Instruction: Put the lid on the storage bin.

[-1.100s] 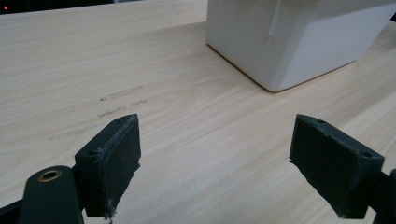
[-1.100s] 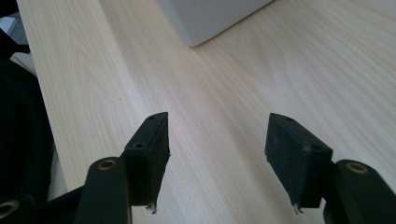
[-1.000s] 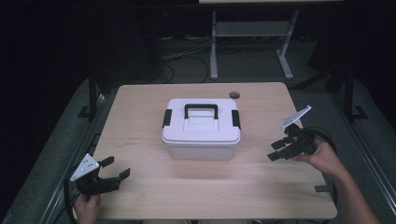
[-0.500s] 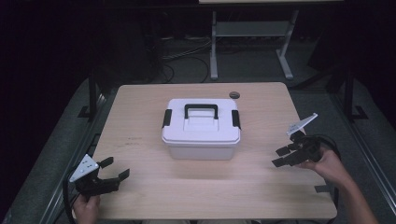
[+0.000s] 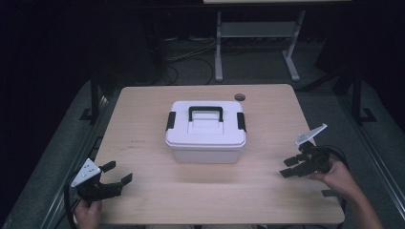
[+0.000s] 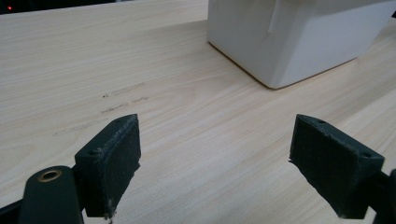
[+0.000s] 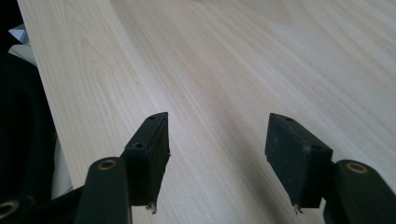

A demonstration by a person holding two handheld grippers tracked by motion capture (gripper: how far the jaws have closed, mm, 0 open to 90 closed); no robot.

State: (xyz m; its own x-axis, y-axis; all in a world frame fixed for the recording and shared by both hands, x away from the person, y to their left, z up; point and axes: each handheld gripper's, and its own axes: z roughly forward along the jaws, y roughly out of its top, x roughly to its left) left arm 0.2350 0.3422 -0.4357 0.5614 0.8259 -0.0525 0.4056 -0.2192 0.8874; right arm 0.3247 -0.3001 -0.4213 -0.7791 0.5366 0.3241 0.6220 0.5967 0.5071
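Both my tongs, left [image 5: 114, 174] and right [image 5: 290, 167], gape empty; careless reaching between them could shove the white box [image 5: 206, 136].

No readable text, label or number anywhere.
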